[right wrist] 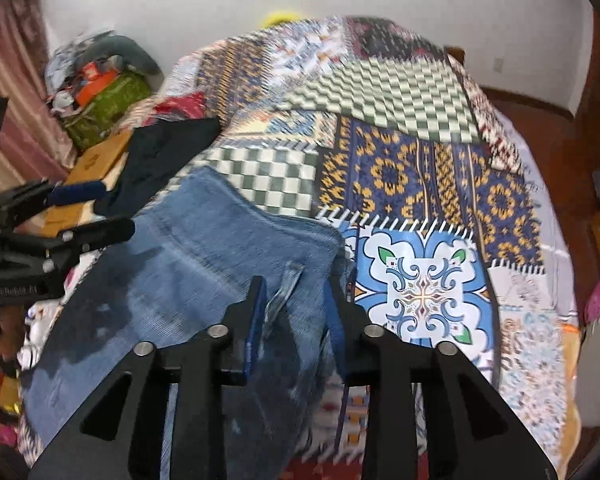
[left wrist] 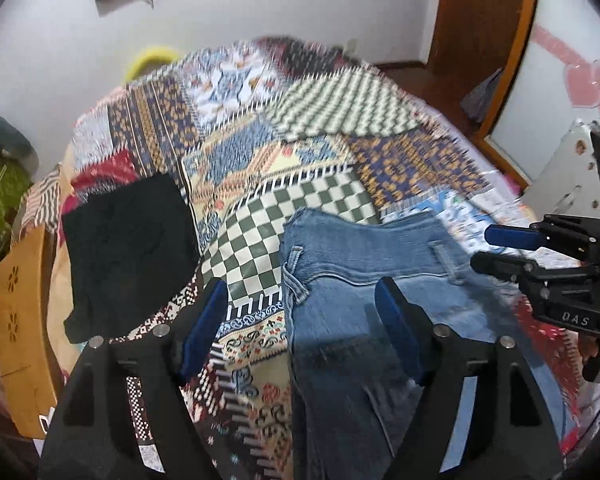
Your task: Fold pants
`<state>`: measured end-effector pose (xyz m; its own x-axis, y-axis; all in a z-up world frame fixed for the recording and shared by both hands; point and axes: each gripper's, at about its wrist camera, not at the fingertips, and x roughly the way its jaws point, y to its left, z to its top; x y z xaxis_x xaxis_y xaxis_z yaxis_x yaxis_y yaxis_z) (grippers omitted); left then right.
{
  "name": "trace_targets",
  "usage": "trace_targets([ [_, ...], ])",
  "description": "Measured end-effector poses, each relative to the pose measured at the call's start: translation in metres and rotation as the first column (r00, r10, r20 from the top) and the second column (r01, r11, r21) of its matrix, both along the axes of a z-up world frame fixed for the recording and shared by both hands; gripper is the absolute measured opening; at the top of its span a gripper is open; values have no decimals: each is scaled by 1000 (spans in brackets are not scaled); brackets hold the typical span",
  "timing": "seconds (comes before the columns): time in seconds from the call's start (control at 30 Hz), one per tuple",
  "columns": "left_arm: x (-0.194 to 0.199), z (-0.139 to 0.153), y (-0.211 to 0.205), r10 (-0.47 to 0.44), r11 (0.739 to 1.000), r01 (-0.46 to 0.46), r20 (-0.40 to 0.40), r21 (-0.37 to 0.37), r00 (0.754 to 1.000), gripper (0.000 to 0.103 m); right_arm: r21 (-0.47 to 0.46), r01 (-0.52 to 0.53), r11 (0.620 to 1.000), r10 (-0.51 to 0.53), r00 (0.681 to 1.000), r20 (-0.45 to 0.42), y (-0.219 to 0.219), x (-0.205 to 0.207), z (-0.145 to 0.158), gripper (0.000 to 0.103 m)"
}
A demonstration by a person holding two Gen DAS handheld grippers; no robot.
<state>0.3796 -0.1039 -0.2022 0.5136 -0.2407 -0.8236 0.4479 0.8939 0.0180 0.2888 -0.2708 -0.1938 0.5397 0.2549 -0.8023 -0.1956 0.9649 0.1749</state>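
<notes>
Jeans [left wrist: 364,256] lie at lower centre of both frames, waistband end toward frame middle, on patchwork bedspread [left wrist: 300,148]. Left gripper [left wrist: 300,312] spread wide, empty, straddling seam edge — likely lining up grab. Right gripper [right wrist: 296,304] part-spread around denim fold, grip unclear — cannot tell. Black garment [left wrist: 128,248] at left. White wall [left wrist: 260,0] behind.

Blue denim pants [left wrist: 352,280], faded, lying on patchwork-covered bed; waistband end w/ belt loops farthest from cameras; legs trail twd cameras.
</notes>
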Motion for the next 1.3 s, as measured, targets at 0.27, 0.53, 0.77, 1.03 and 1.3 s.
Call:
trace_targets([
  [0.27,-28,9,25,8,994,-17,-85,-106,996,97,-20,-45,999,47,993,108,6,-56,21,77],
  [0.53,-29,-50,20,-20,997,-5,-335,-74,942,98,88,-13,996,20,997,-80,1,-71,-26,77],
  [0.77,-12,-68,13,-58,991,-4,-459,-133,886,98,327,77,942,-3,975,-221,-18,-52,-59,78],
  [1.03,3,-79,-14,-105,990,39,-506,-139,856,101,386,21,922,62,978,-201,-4,-33,-68,80],
  [1.3,14,-77,-6,-100,977,-21,-541,-213,835,90,438,67,897,59,962,-267,-8,-15,-72,56],
])
